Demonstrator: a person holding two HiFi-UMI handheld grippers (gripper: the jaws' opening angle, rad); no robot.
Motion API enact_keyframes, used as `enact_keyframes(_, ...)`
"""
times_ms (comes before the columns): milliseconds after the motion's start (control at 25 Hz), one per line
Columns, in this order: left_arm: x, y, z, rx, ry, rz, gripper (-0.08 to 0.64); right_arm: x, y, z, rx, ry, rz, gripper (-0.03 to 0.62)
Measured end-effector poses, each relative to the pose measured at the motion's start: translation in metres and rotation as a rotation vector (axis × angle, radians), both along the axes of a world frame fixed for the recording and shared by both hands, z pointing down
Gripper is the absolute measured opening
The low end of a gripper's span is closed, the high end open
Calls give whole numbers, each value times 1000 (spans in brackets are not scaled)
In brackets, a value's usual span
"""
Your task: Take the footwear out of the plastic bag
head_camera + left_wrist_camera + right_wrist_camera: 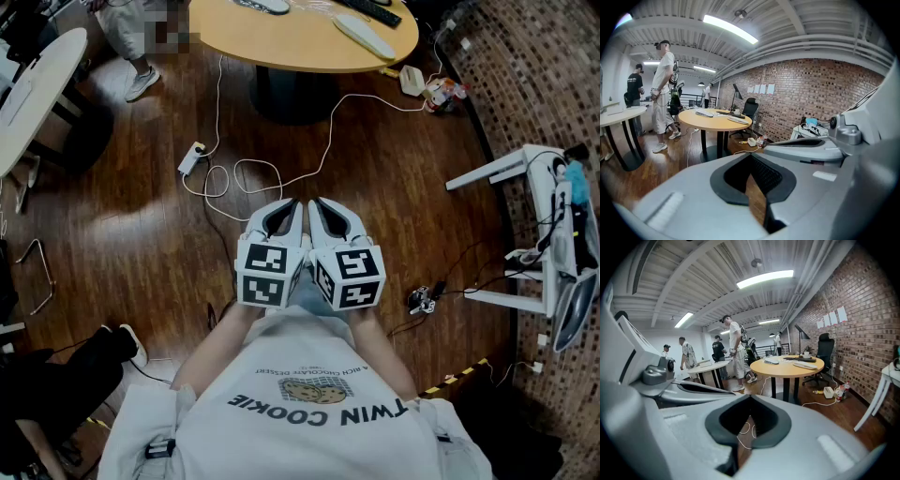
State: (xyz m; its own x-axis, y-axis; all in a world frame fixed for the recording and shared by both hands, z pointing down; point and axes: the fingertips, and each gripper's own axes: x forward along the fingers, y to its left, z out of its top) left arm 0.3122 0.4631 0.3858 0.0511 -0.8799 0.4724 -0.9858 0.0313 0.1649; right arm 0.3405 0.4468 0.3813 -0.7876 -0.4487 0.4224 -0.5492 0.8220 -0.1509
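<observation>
On the round table (300, 42), pale elongated object (364, 36)

You stand on a dark wooden floor (112, 234) with a white power strip (192, 157) lying on it. Ahead is a round yellow table (300, 42), with a white table (42, 70) to your left. A brick wall (811, 89) runs along your right, and strip lights (731, 29) glow on the ribbed ceiling (811, 23).
</observation>
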Motion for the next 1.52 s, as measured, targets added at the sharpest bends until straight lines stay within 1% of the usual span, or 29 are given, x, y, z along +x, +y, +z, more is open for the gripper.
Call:
enact_keyframes(160,-20,-63,-3,-6,-3,-21,6,-19,-64,-3,-3,-4,-21,1)
enact_keyframes(320,-38,-124,-10,2,-15,-43,6,-41,-126,-12,9,-12,-62,0)
enact_keyframes(520,-60,-178,-17,-2,-36,-89,6,-65,-181,-17,5,-28,-116,0)
enact_keyframes(640,-70,-198,-21,-2,-29,-112,6,-77,-201,-18,2,-33,-145,0)
enact_keyframes(720,-74,-208,-23,-2,-42,-116,6,-84,-210,-19,-1,-43,-155,0)
enact_keyframes(880,-83,-227,-26,-5,-69,-117,6,-95,-228,-22,-3,-64,-160,0)
enact_keyframes(1080,-100,-249,-22,-2,-68,-112,6,-112,-249,-17,-1,-61,-158,0)
enact_keyframes(1320,-138,-274,-16,1,-65,-100,6,-150,-275,-12,8,-50,-149,0)
enact_keyframes(1520,-183,-299,-12,5,-50,-78,6,-194,-299,-7,7,-36,-127,0)
